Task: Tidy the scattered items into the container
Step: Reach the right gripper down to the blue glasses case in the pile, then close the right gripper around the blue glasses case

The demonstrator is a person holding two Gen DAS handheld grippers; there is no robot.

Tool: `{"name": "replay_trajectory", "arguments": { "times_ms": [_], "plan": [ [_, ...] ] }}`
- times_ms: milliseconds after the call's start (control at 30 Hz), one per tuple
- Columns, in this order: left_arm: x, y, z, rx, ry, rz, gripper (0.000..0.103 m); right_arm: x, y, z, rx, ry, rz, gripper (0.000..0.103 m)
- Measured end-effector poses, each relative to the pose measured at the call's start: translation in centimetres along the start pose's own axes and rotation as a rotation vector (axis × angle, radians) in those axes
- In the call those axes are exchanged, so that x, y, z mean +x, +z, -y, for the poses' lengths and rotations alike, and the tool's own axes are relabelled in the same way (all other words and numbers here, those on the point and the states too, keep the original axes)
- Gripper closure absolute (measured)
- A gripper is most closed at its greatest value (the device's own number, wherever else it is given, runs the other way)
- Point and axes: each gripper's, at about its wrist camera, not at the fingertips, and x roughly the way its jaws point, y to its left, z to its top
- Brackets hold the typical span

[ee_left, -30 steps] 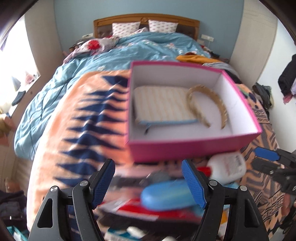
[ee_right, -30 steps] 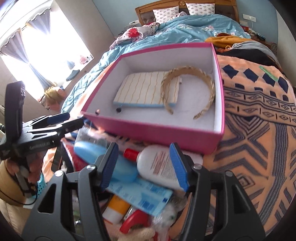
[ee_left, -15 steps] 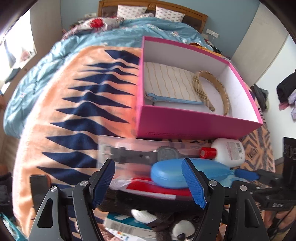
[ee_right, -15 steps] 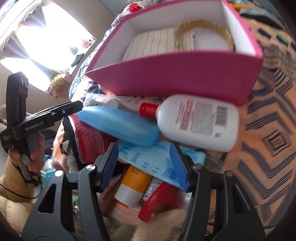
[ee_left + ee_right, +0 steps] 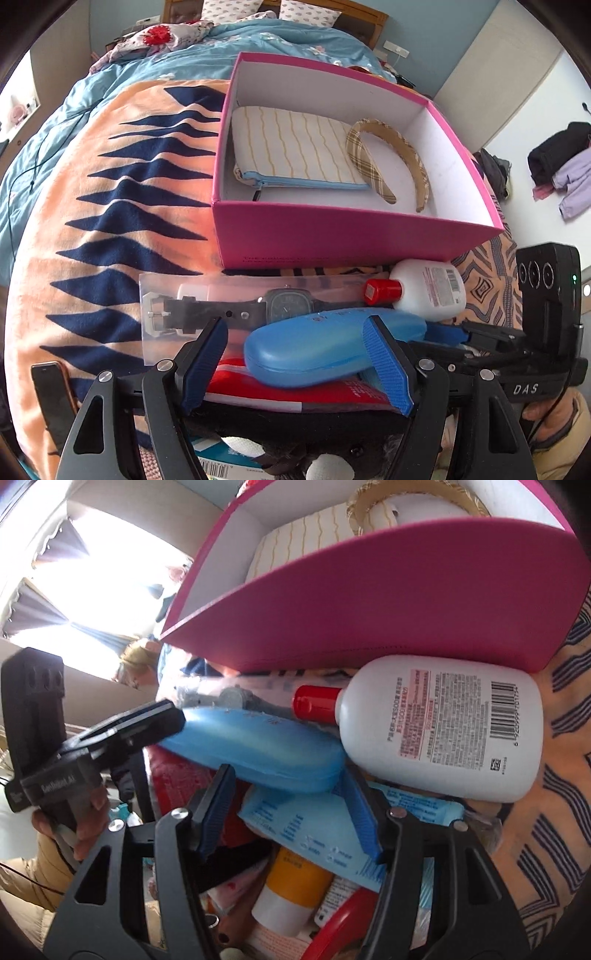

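Left gripper [image 5: 295, 363] jaws apart, just narrowing, straddling blue case [image 5: 332, 347] atop clutter pile; pads not pressing yet. Right gripper [image 5: 291, 812] also apart, just widening, poised at case's other end above blue packet [image 5: 332, 834]. Pink box [image 5: 354, 236] sits just behind pile, pouch [image 5: 295, 151] and headband [image 5: 391, 158] already inside. Advice: centre pads on case's long sides, close firmly since smooth shell likely slips, lift clear of white bottle [image 5: 428, 290] and watch [image 5: 288, 308].
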Motion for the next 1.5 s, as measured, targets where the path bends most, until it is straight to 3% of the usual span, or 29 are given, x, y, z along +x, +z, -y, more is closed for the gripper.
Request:
{"name": "replay_trajectory", "arguments": {
  "times_ms": [467, 633, 700, 833, 1133, 1400, 1500],
  "plan": [
    [-1.9, -3.1, 0.4, 0.043, -0.095, 0.028, 0.035, -0.4, -2.9, -3.9, -0.357, -0.201, -0.01, 0.045],
    [-1.9, -2.9, 0.2, 0.038, -0.104, 0.016, 0.035, -0.2, -4.0, -3.9, -0.396, -0.183, -0.061, 0.045],
    [-1.8, -2.5, -0.3, 0.006, -0.117, 0.008, 0.035, -0.4, -3.6, -3.1, -0.343, -0.169, -0.061, 0.045],
    [-1.0, -1.4, -1.4, -0.038, -0.129, -0.03, 0.035, -1.2, -2.3, -1.0, -0.145, -0.046, -0.042, 0.045],
    [0.3, 0.3, -1.7, -0.052, -0.164, -0.116, 0.031, -0.6, -0.5, 3.4, 0.23, 0.169, -0.038, 0.044],
    [0.9, 0.6, -1.5, -0.029, -0.138, -0.159, 0.029, 0.6, 0.7, 4.8, 0.344, 0.236, -0.045, 0.044],
    [0.9, 0.6, -1.6, -0.039, -0.132, -0.165, 0.029, 1.3, 0.9, 4.6, 0.342, 0.221, -0.046, 0.044]
  ]
}}
